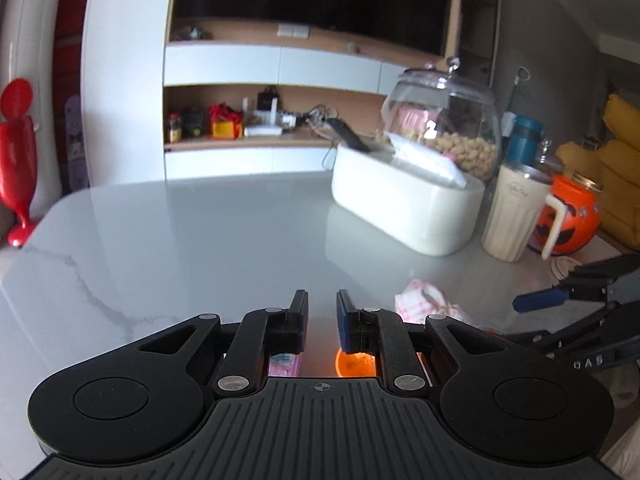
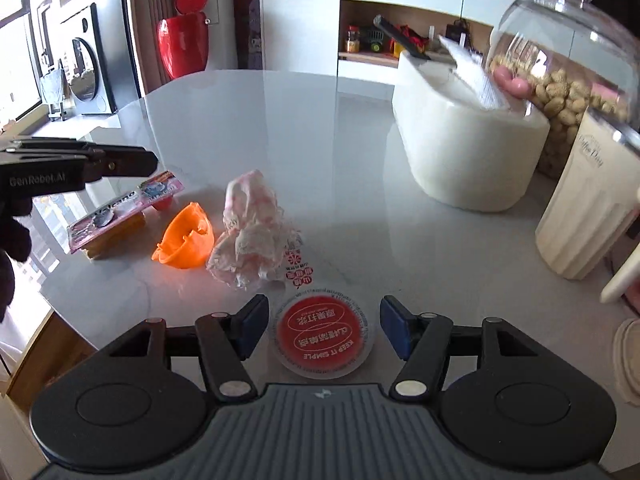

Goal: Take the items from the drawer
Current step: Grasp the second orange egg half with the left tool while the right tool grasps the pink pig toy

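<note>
My right gripper (image 2: 324,328) stands wide open just above the marble table (image 2: 320,128). A small sauce cup with a red lid (image 2: 324,338) lies flat between its fingers, and neither pad touches it. Left of it lie a crumpled pink-and-white wrapper (image 2: 252,236), an orange plastic cup on its side (image 2: 186,242) and a pink-lidded snack pack (image 2: 124,212). My left gripper (image 2: 152,163) hovers over the snack pack, its fingers a narrow gap apart with nothing between them (image 1: 322,312). The orange cup (image 1: 356,362) and wrapper (image 1: 428,300) show below it. No drawer is in view.
A white oval box (image 2: 468,148), a glass jar of peanuts (image 2: 568,80) and a cream ribbed mug (image 2: 588,216) crowd the right side. An orange pumpkin jar (image 1: 568,216) stands behind the mug. The table edge (image 2: 56,304) runs at the near left beside a dark gloved hand (image 2: 12,240).
</note>
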Demonstrator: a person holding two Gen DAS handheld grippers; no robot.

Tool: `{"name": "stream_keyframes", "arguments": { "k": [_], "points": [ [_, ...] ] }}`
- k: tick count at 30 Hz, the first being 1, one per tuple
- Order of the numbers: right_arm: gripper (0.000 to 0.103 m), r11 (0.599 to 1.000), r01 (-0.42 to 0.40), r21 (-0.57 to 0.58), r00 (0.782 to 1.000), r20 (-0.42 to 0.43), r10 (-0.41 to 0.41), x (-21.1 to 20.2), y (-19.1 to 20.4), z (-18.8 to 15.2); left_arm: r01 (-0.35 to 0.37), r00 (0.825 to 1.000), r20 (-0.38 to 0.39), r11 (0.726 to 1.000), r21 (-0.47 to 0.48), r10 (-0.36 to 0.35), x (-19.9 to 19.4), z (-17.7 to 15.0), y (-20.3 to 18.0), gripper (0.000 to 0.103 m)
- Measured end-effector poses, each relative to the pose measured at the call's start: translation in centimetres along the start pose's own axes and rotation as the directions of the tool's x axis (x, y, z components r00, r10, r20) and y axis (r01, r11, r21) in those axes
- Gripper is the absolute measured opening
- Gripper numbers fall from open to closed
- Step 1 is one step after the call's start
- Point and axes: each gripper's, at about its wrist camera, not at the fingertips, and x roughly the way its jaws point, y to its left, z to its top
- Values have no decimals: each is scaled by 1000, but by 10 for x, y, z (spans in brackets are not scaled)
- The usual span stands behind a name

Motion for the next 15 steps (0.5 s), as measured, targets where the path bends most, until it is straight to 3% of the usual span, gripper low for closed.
{"name": "stream_keyframes", "arguments": {
  "k": [3, 5, 7, 9, 12, 15],
  "points": [
    [63, 999, 28, -36, 998, 61, -26, -28, -3, 2, 121, 992, 24, 983, 136, -125, -33, -5, -12, 16],
    [64, 1000, -2, -27, 996, 84, 4, -49, -9, 1, 268, 963, -70, 936, 226, -259, -47, -18, -23, 16],
    [66, 997, -72, -18, 994, 85, 73, -63, -15, -4, 372, 924, -202, 887, 273, -325, -50, -40, -35, 17],
    [67, 988, -154, -11, 986, 56, 155, -74, -15, -14, 412, 894, -319, 854, 317, -313, -46, -64, -47, 19],
    [67, 972, -237, -8, 971, -49, 236, -69, -9, -37, 417, 850, -487, 819, 393, -199, -28, -109, -60, 21],
    [67, 970, -239, -46, 960, -161, 229, -52, 3, -62, 383, 811, -577, 834, 398, -97, -4, -135, -60, 21]
  ]
}}
